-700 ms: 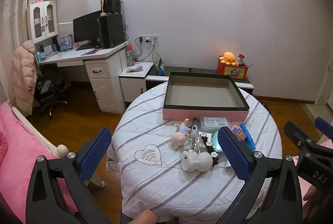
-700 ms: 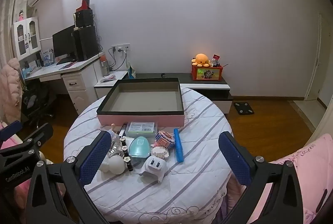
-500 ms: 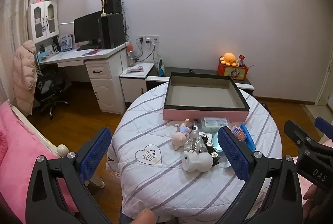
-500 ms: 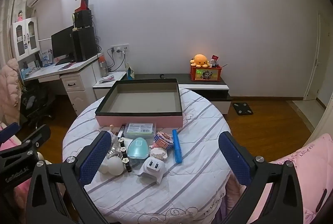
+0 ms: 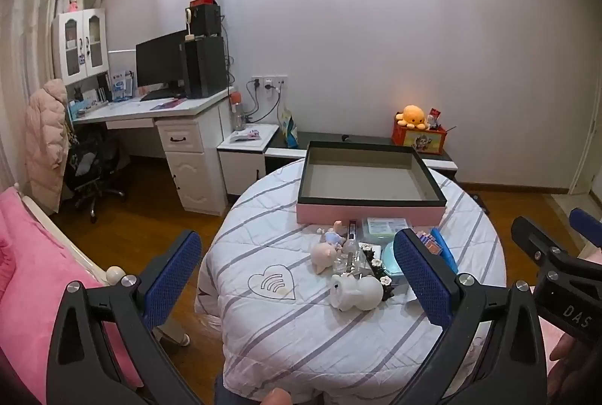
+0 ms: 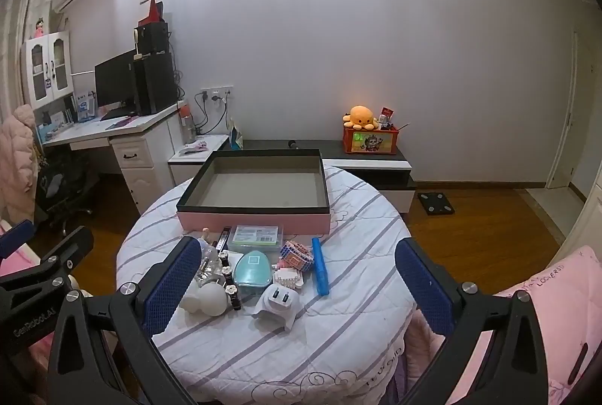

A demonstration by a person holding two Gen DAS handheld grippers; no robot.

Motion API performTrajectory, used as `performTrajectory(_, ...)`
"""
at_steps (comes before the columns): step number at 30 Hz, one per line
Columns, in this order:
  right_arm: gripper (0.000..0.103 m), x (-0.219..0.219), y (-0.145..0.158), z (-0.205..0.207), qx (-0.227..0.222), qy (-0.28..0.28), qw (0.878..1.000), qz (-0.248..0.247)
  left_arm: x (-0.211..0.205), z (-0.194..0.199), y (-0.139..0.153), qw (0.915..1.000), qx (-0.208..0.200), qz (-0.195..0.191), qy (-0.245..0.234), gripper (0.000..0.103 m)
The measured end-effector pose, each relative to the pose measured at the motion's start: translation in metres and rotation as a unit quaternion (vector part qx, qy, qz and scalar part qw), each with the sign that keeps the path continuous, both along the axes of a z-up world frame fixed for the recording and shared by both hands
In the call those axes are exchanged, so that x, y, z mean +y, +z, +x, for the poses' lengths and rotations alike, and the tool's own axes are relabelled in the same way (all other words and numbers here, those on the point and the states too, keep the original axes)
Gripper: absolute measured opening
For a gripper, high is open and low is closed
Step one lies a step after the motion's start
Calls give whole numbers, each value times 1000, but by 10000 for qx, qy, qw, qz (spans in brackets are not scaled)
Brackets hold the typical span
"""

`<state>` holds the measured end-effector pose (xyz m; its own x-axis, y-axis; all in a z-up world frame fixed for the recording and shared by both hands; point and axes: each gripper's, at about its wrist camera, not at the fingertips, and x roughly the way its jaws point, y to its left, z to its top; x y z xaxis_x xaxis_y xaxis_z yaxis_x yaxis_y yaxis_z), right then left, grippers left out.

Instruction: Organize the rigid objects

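A pink box with a black rim [image 6: 254,222] [image 5: 370,213] stands empty at the far side of a round table with a striped cloth [image 6: 338,333]. In front of it lies a cluster of small objects: a white plug adapter [image 6: 276,303], a teal case [image 6: 253,269], a blue stick [image 6: 320,266], a block toy [image 6: 297,254], a clear flat box [image 6: 257,235], a white figure [image 5: 355,290] and a pink pig [image 5: 323,254]. My left gripper [image 5: 297,282] and right gripper [image 6: 297,284] both hover open above the table's near side, holding nothing.
A white desk [image 5: 150,111] with a monitor stands at the left, with an office chair [image 5: 90,164] beside it. A low cabinet [image 6: 368,160] behind the table carries an orange plush on a box [image 6: 367,134]. Pink bedding [image 5: 22,254] lies at the left, wooden floor [image 6: 481,224] at the right.
Both views have shifted slightly; the table and box sit a little differently in frame. Nothing on the table has moved and both grippers stay open.
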<state>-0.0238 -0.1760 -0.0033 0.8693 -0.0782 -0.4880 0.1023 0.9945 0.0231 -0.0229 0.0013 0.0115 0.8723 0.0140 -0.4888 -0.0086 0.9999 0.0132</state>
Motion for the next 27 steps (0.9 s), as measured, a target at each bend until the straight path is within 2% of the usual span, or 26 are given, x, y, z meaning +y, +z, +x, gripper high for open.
performTrajectory(8, 103, 6, 4, -12, -113, 123, 9998, -138, 2, -15, 3, 9998, -117, -12, 147, 103)
performTrajectory(19, 103, 13, -1, 3, -54, 644, 9977, -209, 6, -9, -4, 9982, -37, -154, 581, 103)
performTrajectory(23, 103, 19, -4, 9, 17, 571, 9981, -240, 16, 1, -7, 9988, 30, -193, 452, 103)
performTrajectory(27, 103, 18, -7, 6, -1, 243, 9995, -208, 18, 14, -6, 9999, 90, -40, 139, 103)
